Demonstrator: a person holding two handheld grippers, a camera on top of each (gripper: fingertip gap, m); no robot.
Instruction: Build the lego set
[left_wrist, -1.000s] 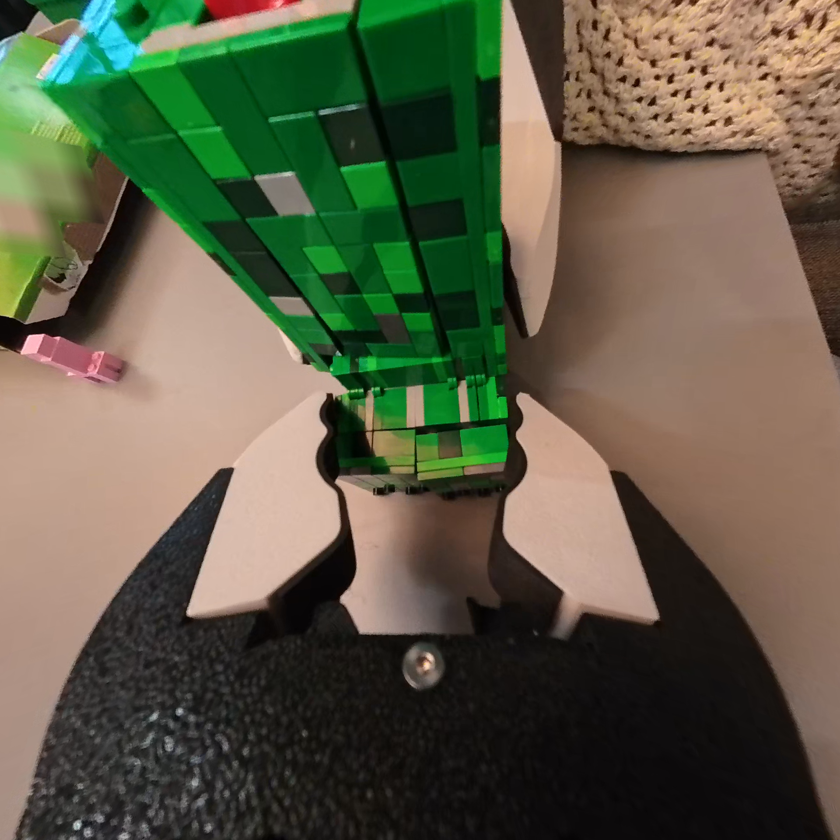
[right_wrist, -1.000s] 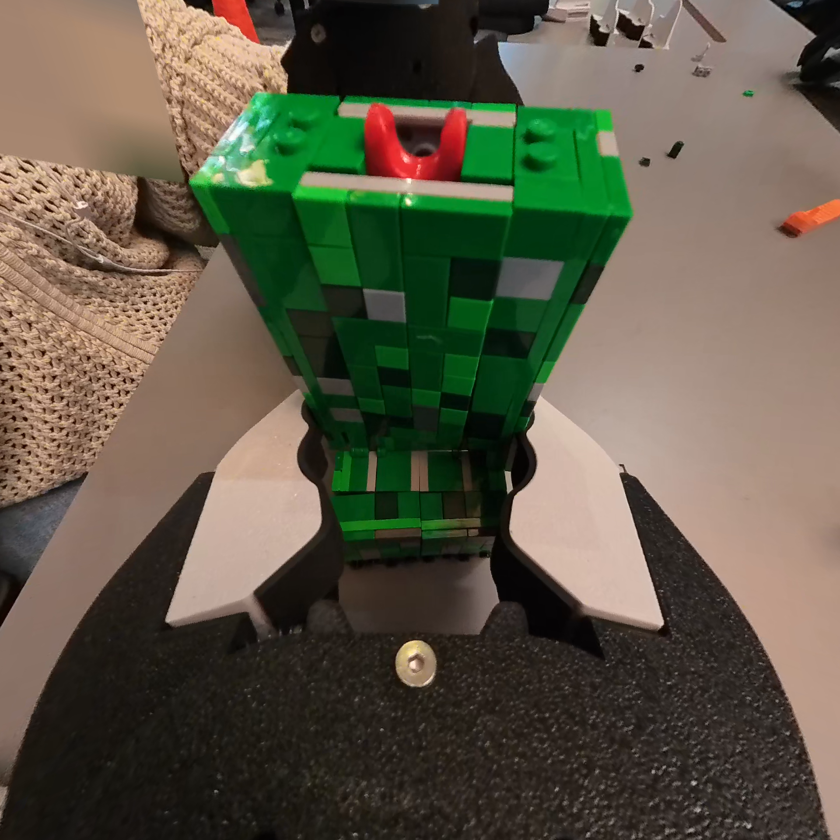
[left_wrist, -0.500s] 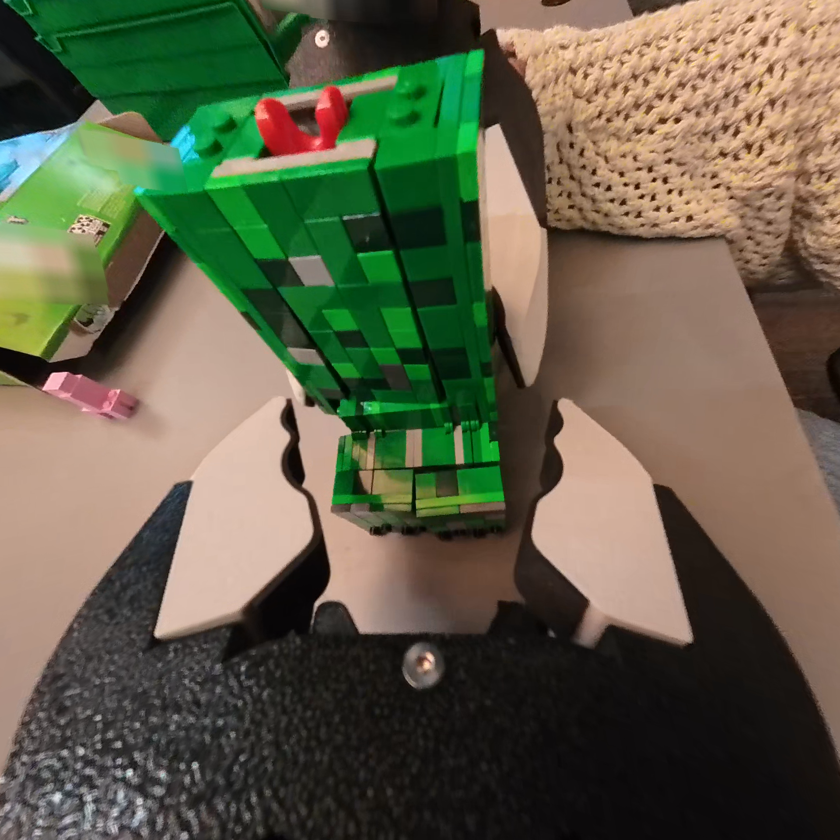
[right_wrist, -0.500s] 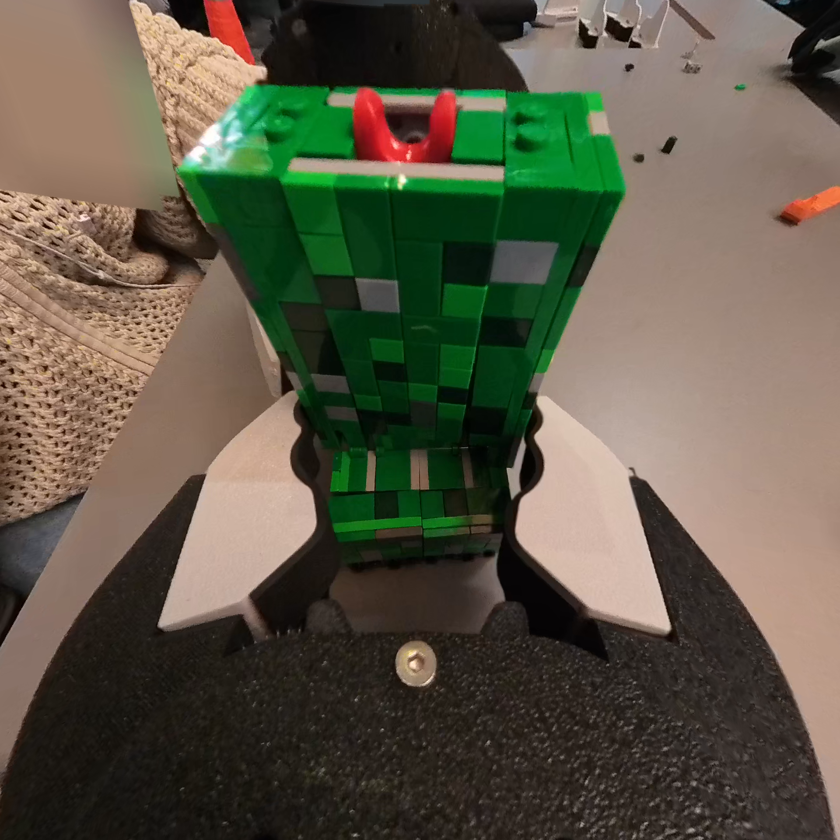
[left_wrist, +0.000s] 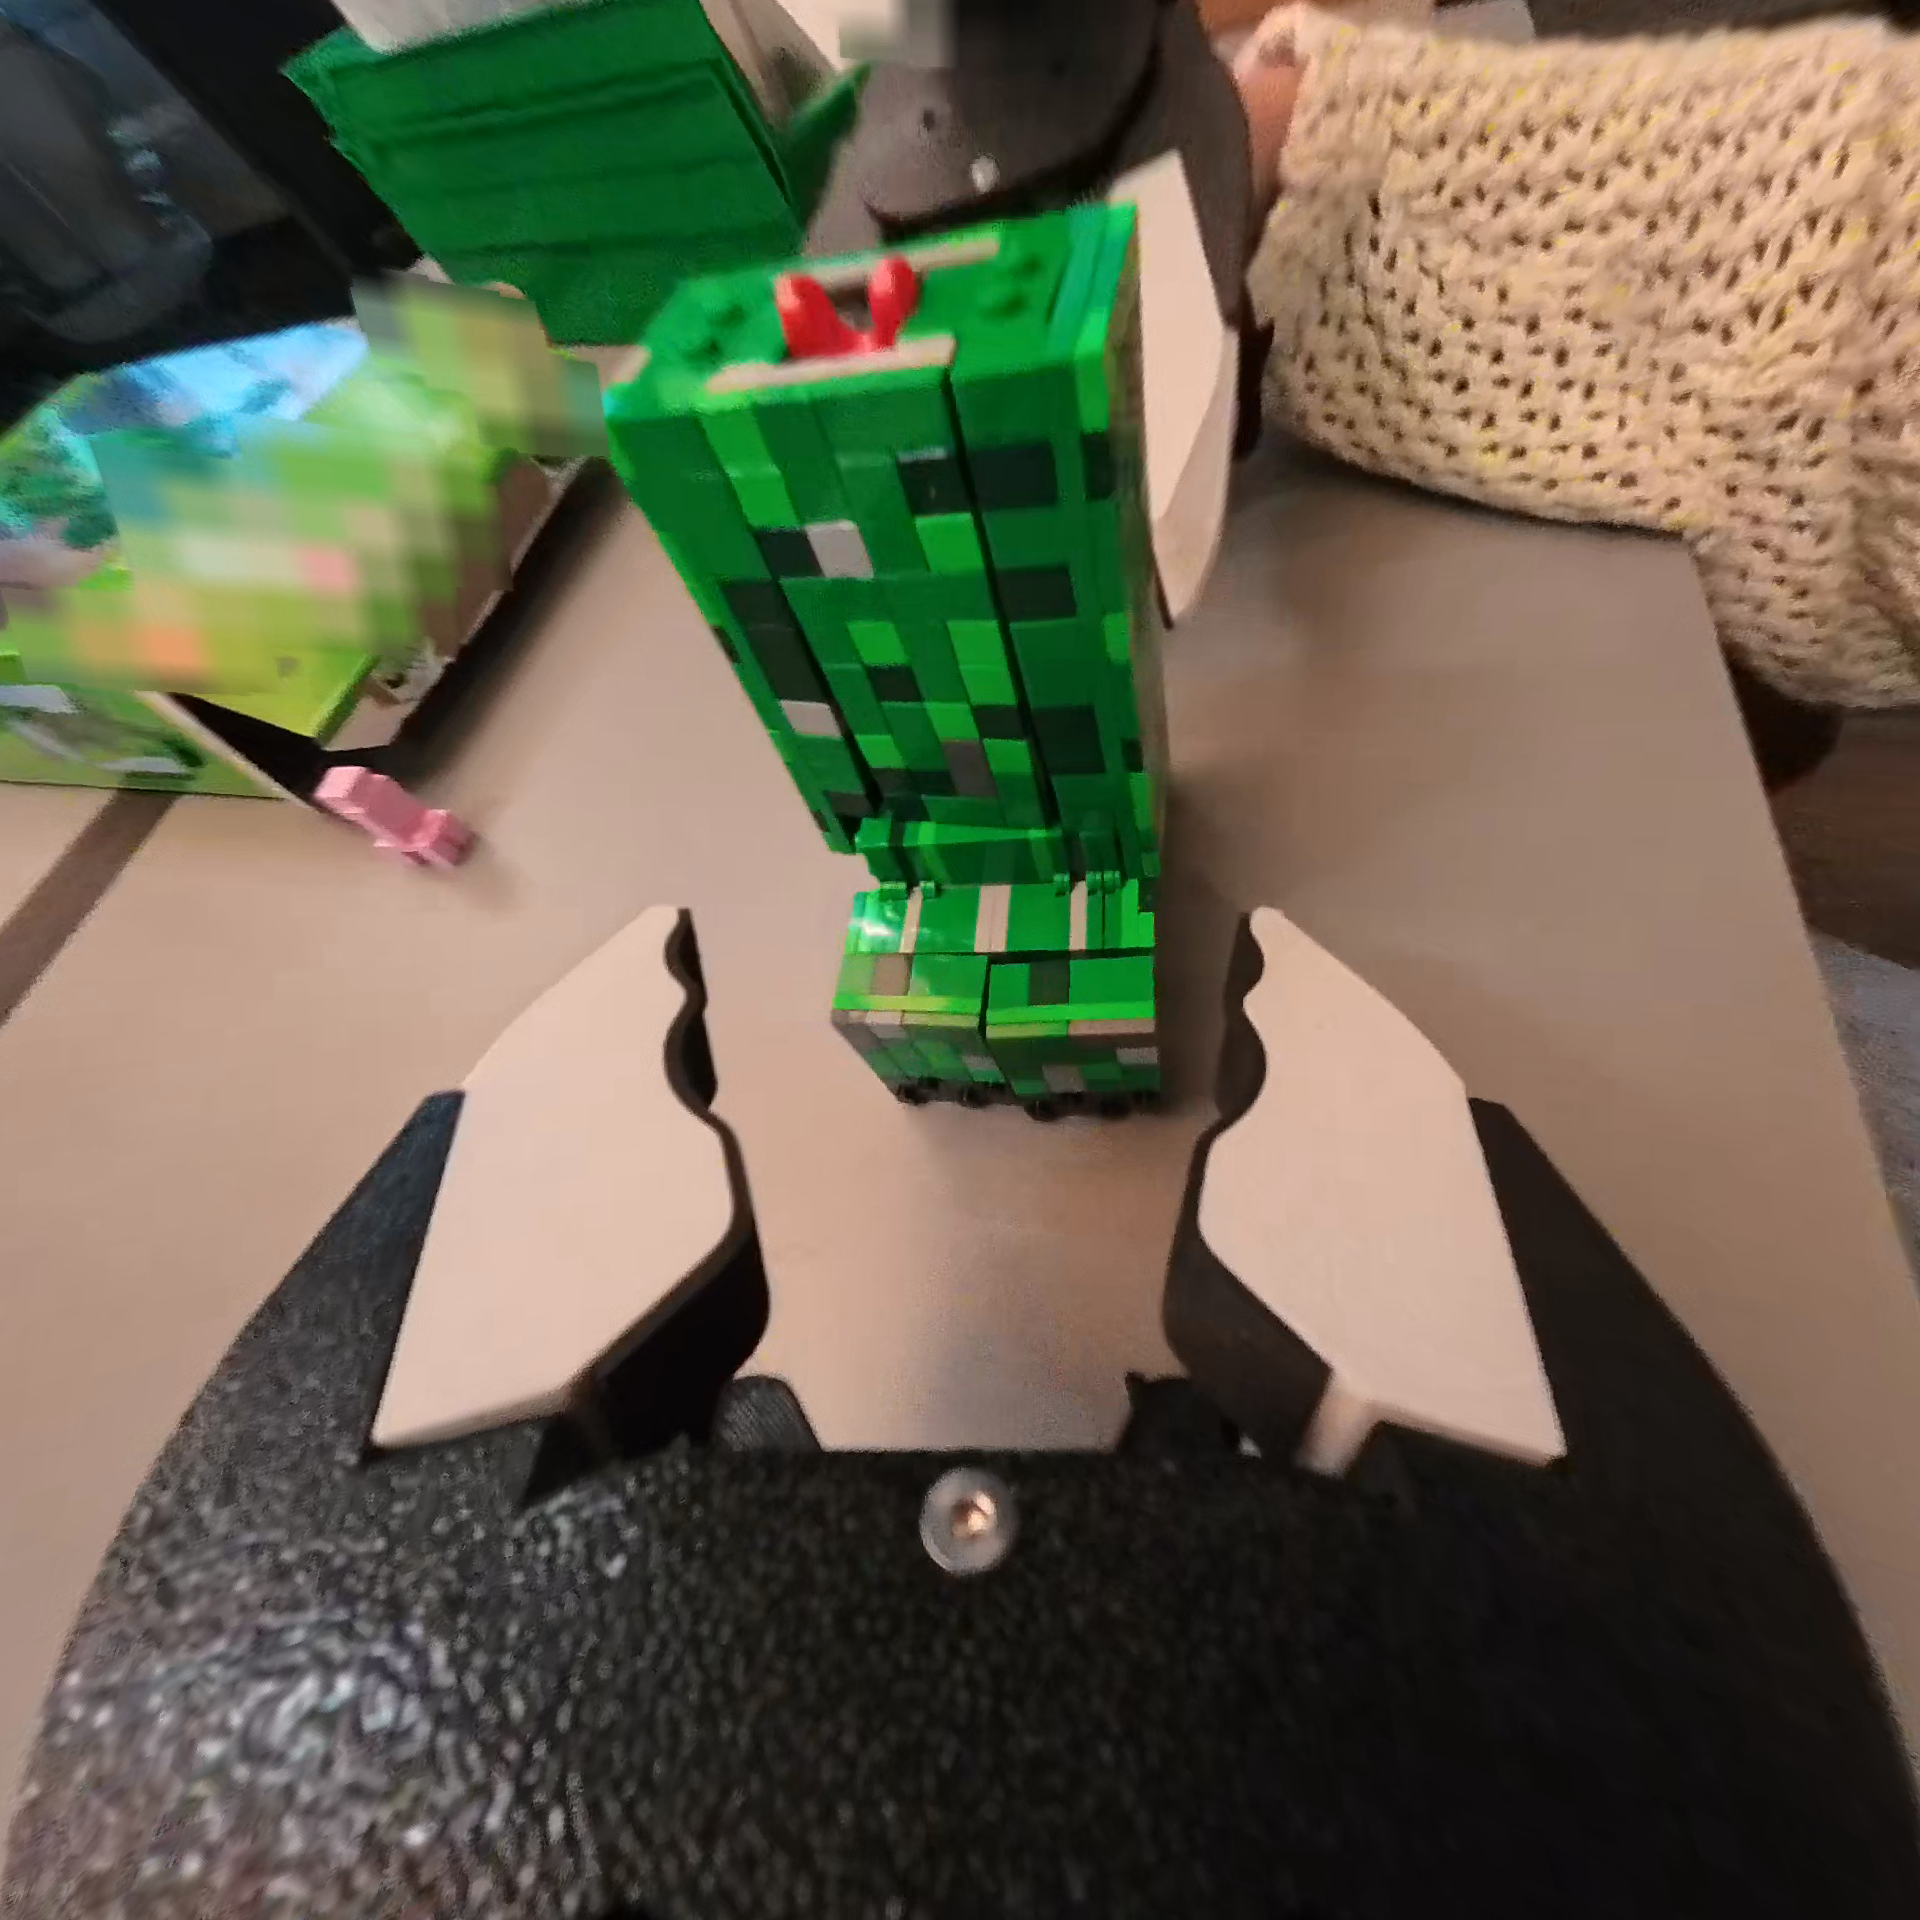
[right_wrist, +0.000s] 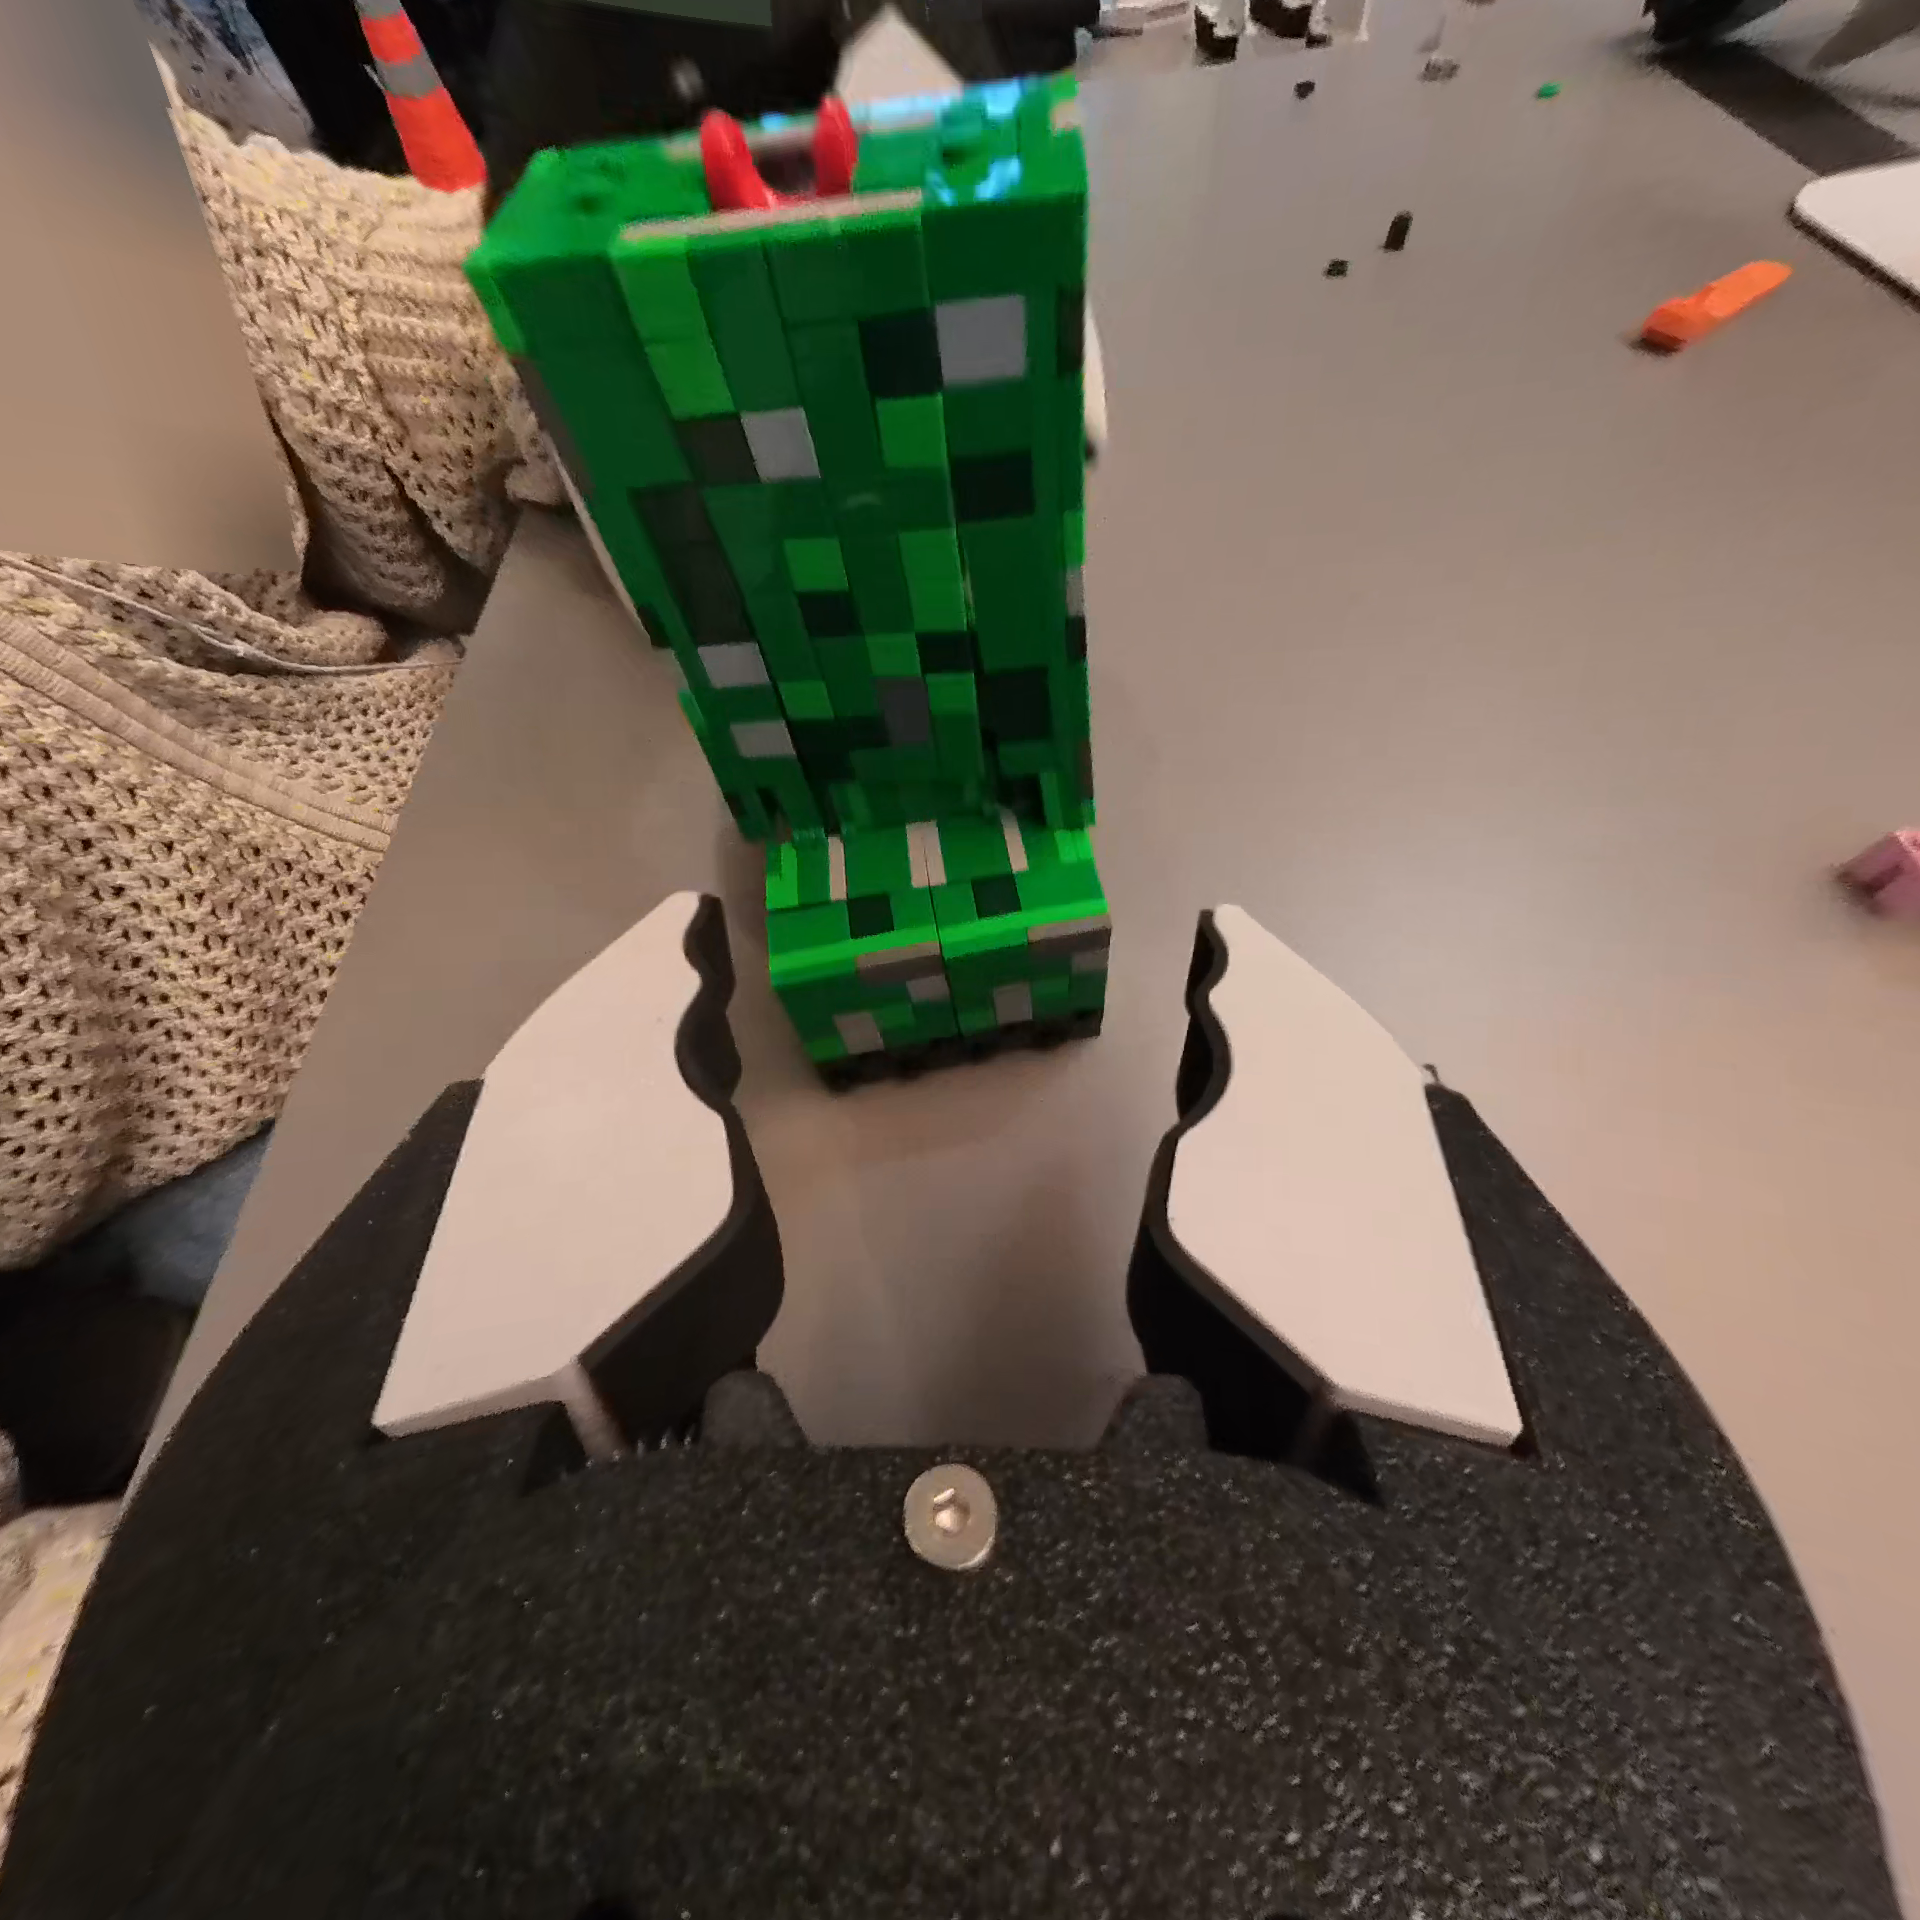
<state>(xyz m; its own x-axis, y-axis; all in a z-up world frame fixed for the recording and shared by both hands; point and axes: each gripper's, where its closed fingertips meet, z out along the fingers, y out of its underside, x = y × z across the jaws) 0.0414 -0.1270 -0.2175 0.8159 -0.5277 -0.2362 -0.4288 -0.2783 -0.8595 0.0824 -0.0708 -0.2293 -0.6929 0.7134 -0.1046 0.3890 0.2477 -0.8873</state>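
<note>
On the table (left_wrist: 1455, 831), both grippers' fingers (left_wrist: 582, 1174) (right_wrist: 1340, 1174) gape, flanking the upright green lego figure (left_wrist: 914, 623) (right_wrist: 862, 520).

Grey table (right_wrist: 1455, 623) underneath; cream knit sleeve (left_wrist: 1558, 364) past its edge, orange-and-grey cone (right_wrist: 416, 114) beyond that edge, white flat thing (right_wrist: 1870, 223) at its far corner.

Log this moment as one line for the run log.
green lego figure: upright on table, free | left gripper: open | right gripper: open | red piece: on top
</note>
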